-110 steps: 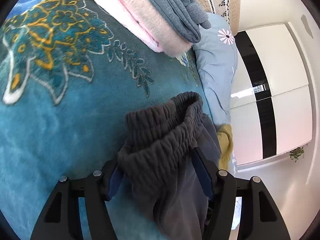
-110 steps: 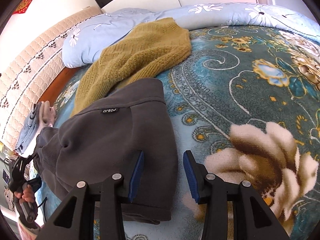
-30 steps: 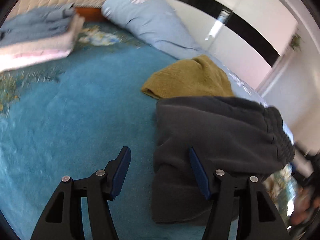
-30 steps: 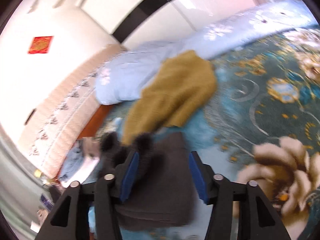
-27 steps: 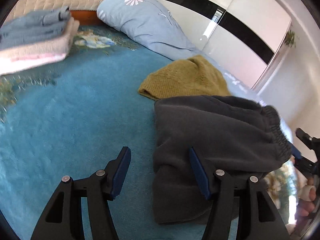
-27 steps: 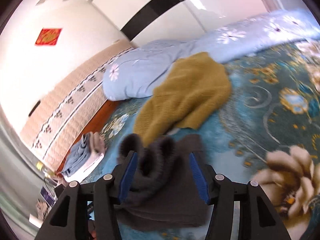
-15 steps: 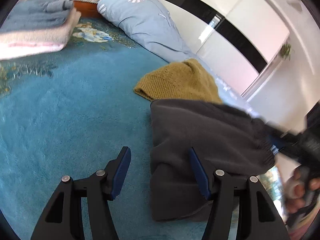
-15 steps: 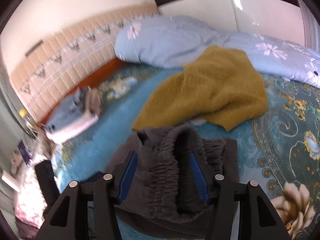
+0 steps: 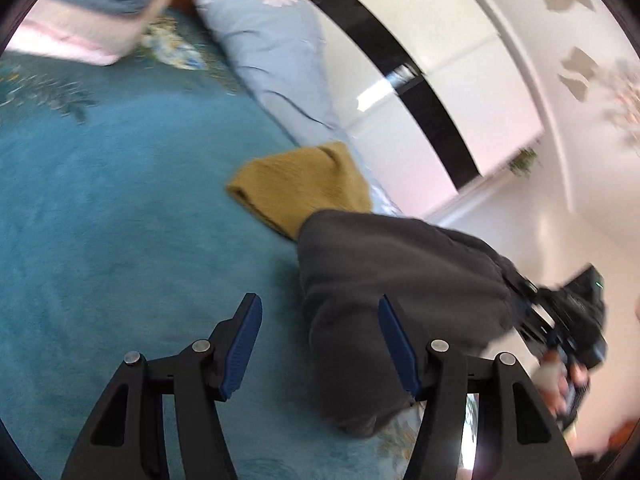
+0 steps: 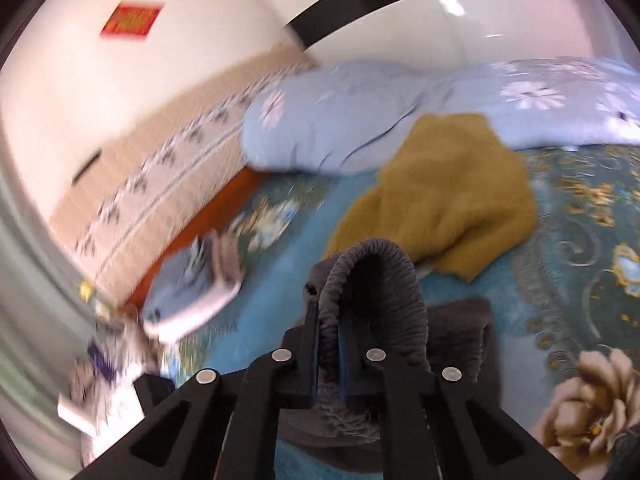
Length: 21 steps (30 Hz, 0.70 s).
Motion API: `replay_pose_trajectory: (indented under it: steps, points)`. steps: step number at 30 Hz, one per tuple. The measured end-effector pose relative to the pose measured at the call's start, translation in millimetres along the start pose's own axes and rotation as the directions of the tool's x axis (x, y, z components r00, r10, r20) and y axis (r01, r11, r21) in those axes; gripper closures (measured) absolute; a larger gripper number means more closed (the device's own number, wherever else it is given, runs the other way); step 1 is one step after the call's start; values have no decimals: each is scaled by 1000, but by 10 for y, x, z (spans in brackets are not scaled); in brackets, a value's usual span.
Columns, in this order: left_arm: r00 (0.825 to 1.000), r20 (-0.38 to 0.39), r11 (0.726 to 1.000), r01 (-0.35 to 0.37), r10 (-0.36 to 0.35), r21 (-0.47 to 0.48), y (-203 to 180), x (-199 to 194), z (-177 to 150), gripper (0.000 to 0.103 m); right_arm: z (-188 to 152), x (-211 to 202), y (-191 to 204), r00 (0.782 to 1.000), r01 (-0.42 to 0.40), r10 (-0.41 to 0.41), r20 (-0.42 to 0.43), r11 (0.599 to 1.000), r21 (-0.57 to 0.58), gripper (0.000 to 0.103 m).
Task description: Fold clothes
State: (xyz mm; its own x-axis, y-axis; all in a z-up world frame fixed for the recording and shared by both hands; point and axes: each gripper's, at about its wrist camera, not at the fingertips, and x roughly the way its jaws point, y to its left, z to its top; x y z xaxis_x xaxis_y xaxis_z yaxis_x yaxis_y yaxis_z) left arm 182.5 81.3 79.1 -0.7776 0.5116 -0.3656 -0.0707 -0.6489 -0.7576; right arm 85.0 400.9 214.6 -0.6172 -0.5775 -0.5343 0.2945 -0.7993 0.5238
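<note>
Right tool (image 10: 329, 322) on trousers' waistband (image 10: 376, 276)

A bed covered by a teal floral blanket (image 9: 120, 200) holds grey trousers (image 9: 392, 280), a mustard sweater (image 10: 444, 196), a pale blue quilt (image 10: 340, 128) and folded clothes (image 10: 196, 284).

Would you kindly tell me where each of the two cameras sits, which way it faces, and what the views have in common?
Left wrist: on the left gripper, looking along its open fingers across the teal blanket toward the wardrobe; the right gripper and its hand show at the right edge.
Right wrist: on the right gripper, shut on the waistband of the dark grey trousers, facing the headboard.
Shared: the trousers, mustard sweater, blue pillow, folded pile.
</note>
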Motion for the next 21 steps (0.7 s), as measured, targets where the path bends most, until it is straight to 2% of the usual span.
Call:
replay_pose_trajectory:
  steps: [2, 6, 9, 13, 16, 18, 21]
  points:
    - [999, -38, 998, -12, 14, 61, -118, 70, -63, 42, -24, 31, -292, 1000, 14, -13, -13, 997, 80, 95]
    - [990, -93, 982, -94, 110, 162, -241, 216, -164, 42, -364, 386, -884, 981, 150, -115, -158, 960, 236, 95]
    - [979, -144, 980, -119, 142, 162, -186, 284, -197, 38, -421, 437, -1061, 986, 132, -94, -140, 946, 297, 94]
    - [967, -204, 983, -125, 151, 134, -90, 351, -226, 38, -185, 538, -920, 981, 164, -137, -134, 961, 224, 94]
    - [964, -210, 982, -138, 163, 128, -67, 352, -237, 37, -108, 758, -872, 965, 222, -191, -177, 959, 174, 94]
    - [964, -220, 986, -127, 148, 105, -32, 348, -234, 37, -165, 899, -974, 954, 251, -211, -211, 951, 182, 93]
    - [965, -218, 987, -122, 143, 104, -41, 325, -229, 37, -215, 903, -1067, 961, 228, -186, -203, 951, 210, 93]
